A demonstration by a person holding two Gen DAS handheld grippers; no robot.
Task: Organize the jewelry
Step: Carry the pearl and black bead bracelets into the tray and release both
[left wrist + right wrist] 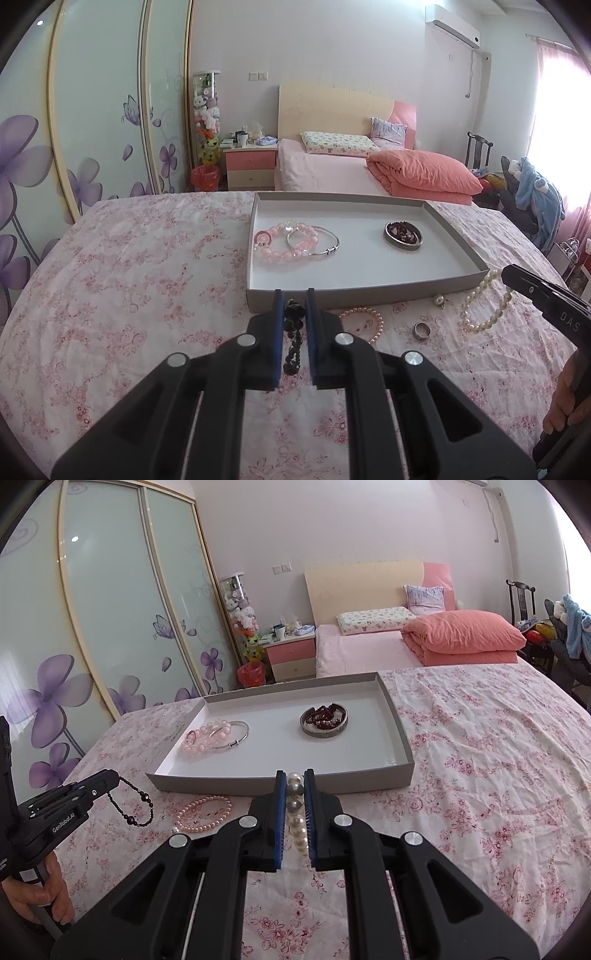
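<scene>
Left gripper [293, 306] jaws pinching black beads [135, 806], right gripper [295, 788] jaws pinching pearls [484, 310]; dangling loops risk snagging tray [280, 788] wall, slipping free.

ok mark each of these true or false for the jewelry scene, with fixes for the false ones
1. The left gripper is shut on the black bead strand. True.
2. The right gripper is empty. False: its jaws clamp the pearl strand.
3. The grey tray holds no jewelry. False: the pink bead bracelet, silver bangle and a dark bangle lie in it.
4. The pink pearl bracelet lies on the floral bedspread, outside the tray. True.
5. A ring lies inside the tray. False: it lies on the bedspread.
</scene>
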